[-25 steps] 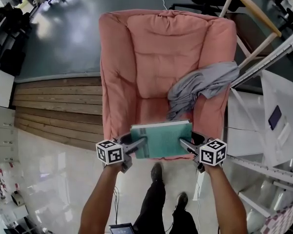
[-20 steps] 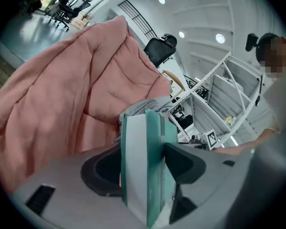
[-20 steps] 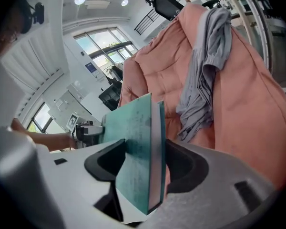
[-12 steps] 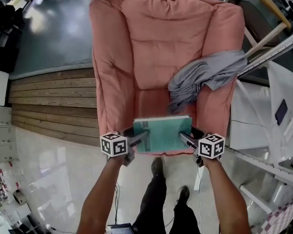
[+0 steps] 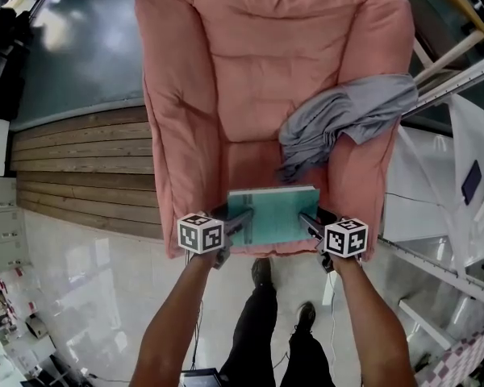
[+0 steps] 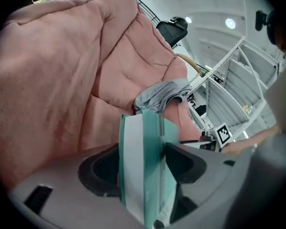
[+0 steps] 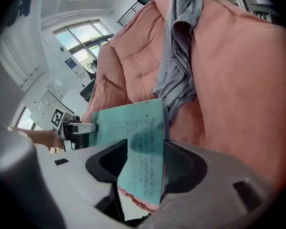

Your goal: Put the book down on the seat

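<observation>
Book [image 5: 273, 214] lower, closer over seat [image 5: 250, 166]

The teal book [image 7: 139, 128] carries lines of dark print, seemingly a title, too blurred to read.

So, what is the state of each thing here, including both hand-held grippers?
Teal rectangular book: held from both sides at the seat's front edge.
Pink padded armchair: upright, cloth on one arm.
Grey crumpled cloth: draped over that arm, trailing onto the seat.
Left hand-held gripper: shut on the book.
Right hand-held gripper: jaws closing, book between them.
</observation>
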A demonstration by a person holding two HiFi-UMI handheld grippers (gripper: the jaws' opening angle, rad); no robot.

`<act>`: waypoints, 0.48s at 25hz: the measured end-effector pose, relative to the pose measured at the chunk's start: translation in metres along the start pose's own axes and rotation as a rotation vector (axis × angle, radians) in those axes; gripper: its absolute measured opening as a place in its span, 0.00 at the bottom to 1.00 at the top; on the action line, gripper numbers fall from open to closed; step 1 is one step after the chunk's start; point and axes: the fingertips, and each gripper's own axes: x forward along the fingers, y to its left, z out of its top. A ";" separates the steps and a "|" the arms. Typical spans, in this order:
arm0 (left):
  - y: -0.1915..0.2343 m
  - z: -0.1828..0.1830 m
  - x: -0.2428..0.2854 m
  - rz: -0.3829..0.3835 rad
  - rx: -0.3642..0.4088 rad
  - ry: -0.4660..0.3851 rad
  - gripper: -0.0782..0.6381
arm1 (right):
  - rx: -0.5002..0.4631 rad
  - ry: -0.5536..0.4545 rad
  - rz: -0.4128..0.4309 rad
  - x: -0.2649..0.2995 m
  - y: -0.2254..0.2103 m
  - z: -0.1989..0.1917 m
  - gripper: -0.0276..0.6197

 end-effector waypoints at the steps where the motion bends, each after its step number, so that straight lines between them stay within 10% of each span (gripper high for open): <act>1: 0.001 -0.001 0.003 0.009 0.006 0.007 0.48 | 0.003 0.004 -0.010 0.002 -0.003 -0.001 0.38; 12: 0.015 -0.012 0.015 0.177 0.134 0.120 0.52 | 0.013 0.043 -0.104 0.010 -0.023 -0.009 0.36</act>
